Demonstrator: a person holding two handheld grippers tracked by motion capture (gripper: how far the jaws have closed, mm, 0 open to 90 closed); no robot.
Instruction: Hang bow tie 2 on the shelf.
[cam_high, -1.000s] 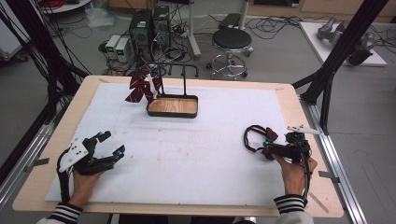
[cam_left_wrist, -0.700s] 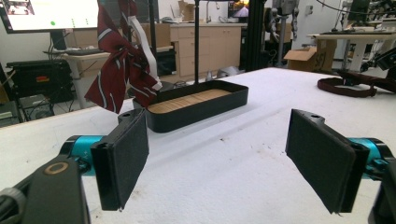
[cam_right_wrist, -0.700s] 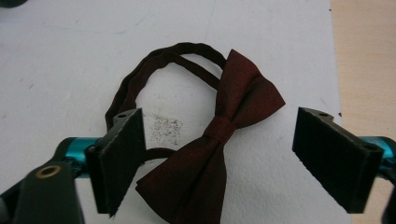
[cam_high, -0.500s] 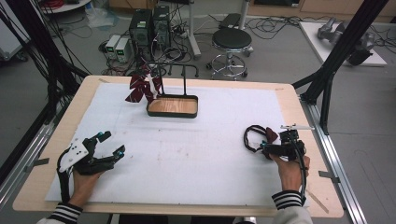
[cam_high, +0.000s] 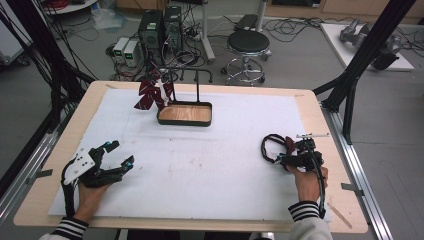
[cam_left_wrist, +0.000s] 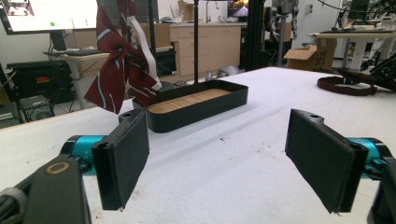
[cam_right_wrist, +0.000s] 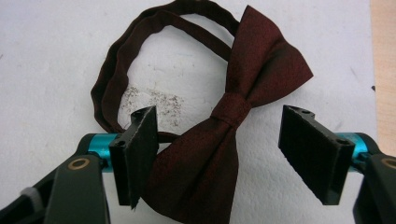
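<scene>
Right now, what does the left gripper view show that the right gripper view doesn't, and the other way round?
The left gripper view looks across the table at a black tray with a wooden floor, a striped maroon bow hanging from the stand above it, and the room behind. The right gripper view looks down at a plain dark-red bow tie with its strap loop, lying flat between the open jaws of the right hand-held gripper. Both show the white table cover and a pair of black jaws held apart; the left hand-held gripper has nothing between its own.
</scene>
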